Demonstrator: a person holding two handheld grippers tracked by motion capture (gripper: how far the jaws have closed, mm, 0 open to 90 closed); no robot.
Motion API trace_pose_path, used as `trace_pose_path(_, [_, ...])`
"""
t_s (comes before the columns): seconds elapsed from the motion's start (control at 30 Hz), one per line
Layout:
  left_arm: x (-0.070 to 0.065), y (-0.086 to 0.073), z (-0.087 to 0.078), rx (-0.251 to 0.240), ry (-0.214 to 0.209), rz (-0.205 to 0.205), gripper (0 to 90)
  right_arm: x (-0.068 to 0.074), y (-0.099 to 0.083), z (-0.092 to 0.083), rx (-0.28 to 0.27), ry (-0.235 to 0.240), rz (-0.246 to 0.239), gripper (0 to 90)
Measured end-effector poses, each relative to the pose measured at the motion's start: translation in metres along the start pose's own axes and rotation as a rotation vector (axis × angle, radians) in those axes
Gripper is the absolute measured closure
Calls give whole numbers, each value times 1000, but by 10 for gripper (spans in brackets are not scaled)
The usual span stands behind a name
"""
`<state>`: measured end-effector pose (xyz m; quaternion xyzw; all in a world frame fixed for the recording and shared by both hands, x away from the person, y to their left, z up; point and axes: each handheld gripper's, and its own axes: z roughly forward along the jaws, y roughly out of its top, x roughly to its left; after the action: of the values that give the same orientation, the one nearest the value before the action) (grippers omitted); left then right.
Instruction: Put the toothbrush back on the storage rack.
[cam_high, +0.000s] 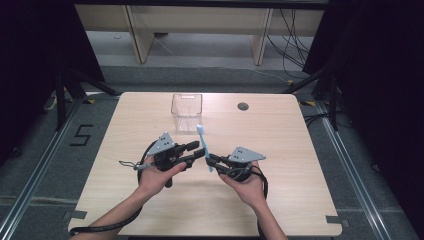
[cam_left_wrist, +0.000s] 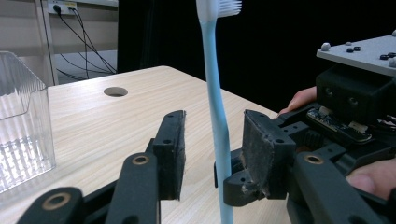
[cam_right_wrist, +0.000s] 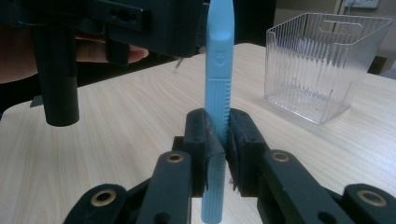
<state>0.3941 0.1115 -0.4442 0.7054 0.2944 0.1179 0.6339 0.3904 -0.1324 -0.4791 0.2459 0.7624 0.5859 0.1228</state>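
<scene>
A: Pale blue plastic, a toothbrush (cam_high: 204, 149), pinched near the ribbed part of its handle by the pressed-together jaws of the right gripper (cam_high: 214, 161) and held upright above the wooden table (cam_high: 280, 200). Any writing on it?

B: Just a small embossed crest on the handle in the right gripper view, too faint to read. No brand legible anywhere. On the floor left of the table, a black numeral "5" (cam_high: 81, 135).

A: And the left gripper (cam_high: 196, 150)?

B: Jaws spread on either side of the handle in the left gripper view, with clear gaps between pads and plastic; not gripping. No other thing between them.

A: Hidden or cut off?

B: Bristle head (cam_left_wrist: 219, 6) clipped by the top edge of the left gripper view; handle's lower end lost below the bottom edge of both gripper views. Upper shaft in the right gripper view covered by the dark body of the left gripper. Clear ribbed container (cam_high: 187, 112) standing behind the brush toward the far edge, cropped at the left in the left gripper view, contents hard to judge through the ribbing. Round cable hole (cam_high: 243, 106) beside it, to the right. Forearms cut off at the bottom of the high view.
</scene>
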Motion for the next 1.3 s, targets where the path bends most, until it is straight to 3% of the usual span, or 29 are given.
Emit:
trace_pose_path(0.17, [0,0,4,-7,2,0,616,0,1,2,-15,-24,-41,791])
trace_pose_path(0.2, [0,0,5,-10,1,-1,634,3,1,3,-4,-14,-3,791])
trace_pose_path(0.27, [0,0,5,-10,1,1,642,3,1,4,-15,-28,-3,791])
trace_pose_path(0.33, [0,0,7,-12,2,-1,666,3,1,5,-3,-11,-19,791])
trace_pose_path(0.5, [1,-1,9,-11,3,0,727,5,2,6,-4,-10,-3,791])
trace_pose_path(0.53, [2,-1,9,-11,1,2,740,4,2,7,-16,-26,-30,791])
trace_pose_path(0.63, [1,-1,10,-10,0,2,776,5,2,9,-16,-9,-22,790])
trace_pose_path(0.67, [1,-1,10,-12,-3,-2,794,4,2,8,-14,-36,-53,791])
trace_pose_path(0.7, [2,-1,10,-14,-6,-4,794,4,2,8,-14,-36,-53,791])
trace_pose_path(0.77, [1,-1,10,-12,-12,-1,808,4,2,9,-17,-22,-37,790])
trace_pose_path(0.8, [1,-1,10,-7,-16,8,812,7,1,10,-4,-7,-2,790])
trace_pose_path(0.87, [0,-1,10,-5,-17,10,814,9,1,9,9,-24,23,790])
trace_pose_path(0.9, [0,-1,10,-4,-17,9,818,7,2,11,4,-14,-8,789])
trace_pose_path(1.03, [0,0,10,1,-20,12,824,8,2,13,5,-3,-4,788])
trace_pose_path(1.07, [0,0,9,6,-20,21,827,7,2,13,1,-21,-25,781])
trace_pose_path(1.1, [0,0,10,0,-25,23,829,9,2,13,9,-6,3,774])
trace_pose_path(1.17, [1,0,10,-7,-31,25,830,9,2,13,13,-10,1,762])
trace_pose_path(1.3, [1,3,6,-7,-13,34,832,8,3,13,15,-35,-33,698])
